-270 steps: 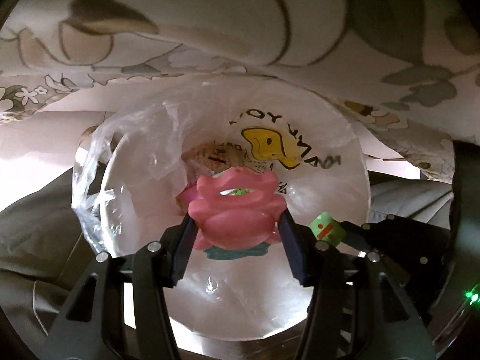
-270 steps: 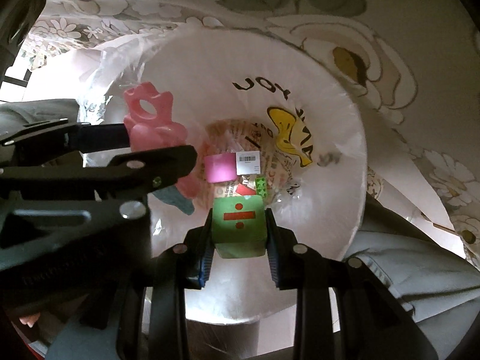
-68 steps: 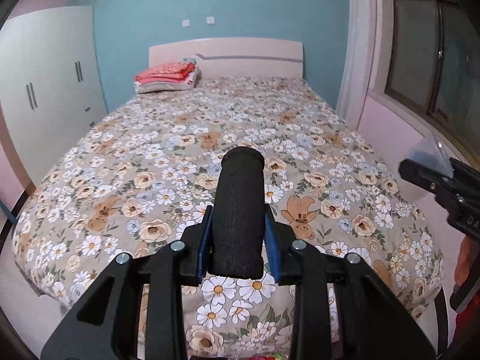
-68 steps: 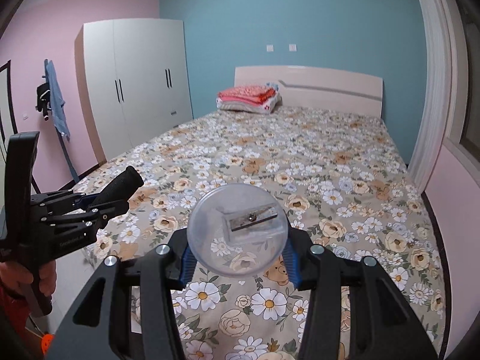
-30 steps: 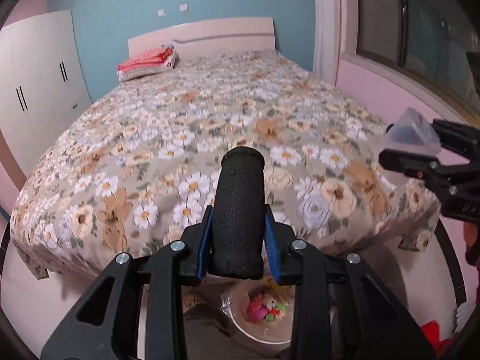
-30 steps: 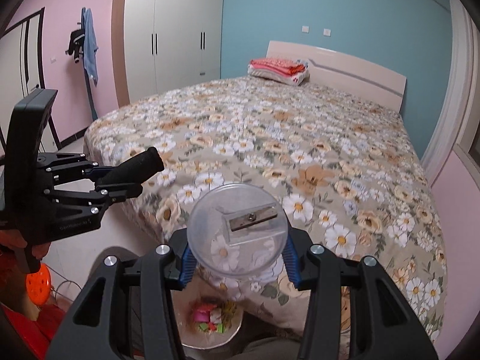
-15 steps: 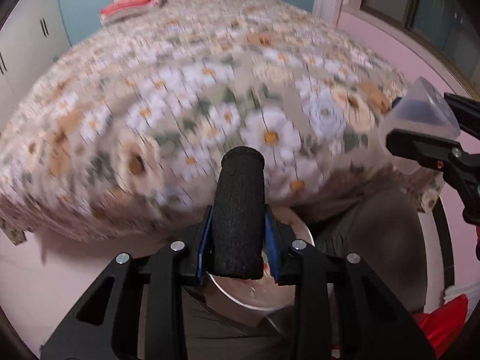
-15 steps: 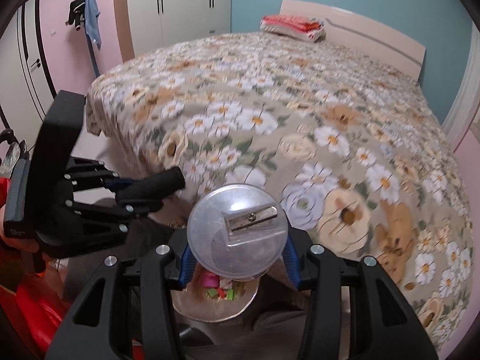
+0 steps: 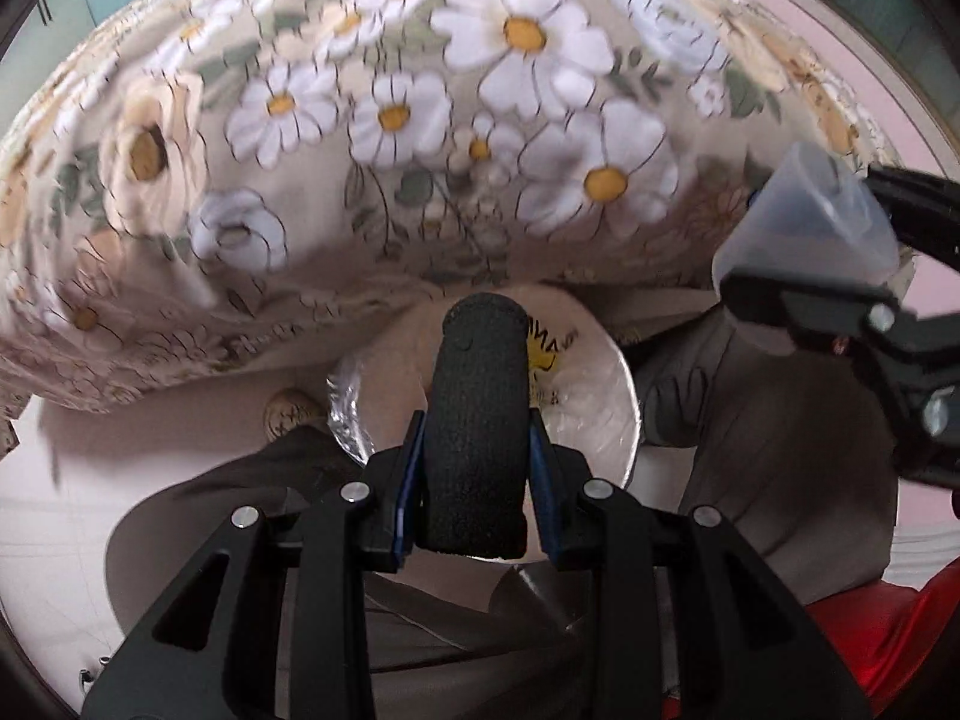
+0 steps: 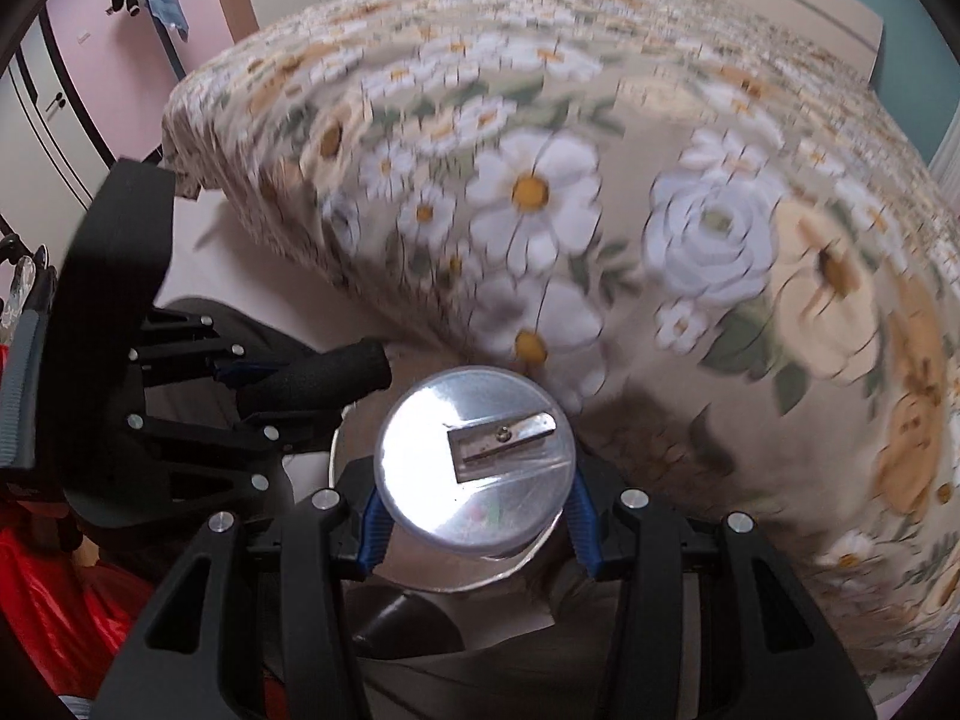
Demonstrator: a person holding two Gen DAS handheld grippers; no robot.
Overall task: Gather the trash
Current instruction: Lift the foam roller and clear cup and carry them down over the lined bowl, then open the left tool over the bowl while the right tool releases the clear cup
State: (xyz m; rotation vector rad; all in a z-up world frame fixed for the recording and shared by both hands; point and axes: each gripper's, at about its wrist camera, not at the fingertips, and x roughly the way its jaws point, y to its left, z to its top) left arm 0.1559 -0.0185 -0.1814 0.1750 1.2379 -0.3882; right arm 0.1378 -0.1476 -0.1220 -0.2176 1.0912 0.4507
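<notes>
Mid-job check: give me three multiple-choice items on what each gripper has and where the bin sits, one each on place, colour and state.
1. Where is the bin?
A. On the bed
B. On the floor at the foot of the bed, below the grippers
C. On a shelf

2. What colour is the foam roll in the left gripper?
A. Black
B. Pink
C. Green

3. How is the clear pencil sharpener placed?
A. Lying on the bed
B. Inside the bin
C. Clamped in the right gripper

Answers: 1 B, its white rim shows below the bedspread's edge; 2 A, it is dark all over; 3 C, the jaws press both its sides.
</notes>
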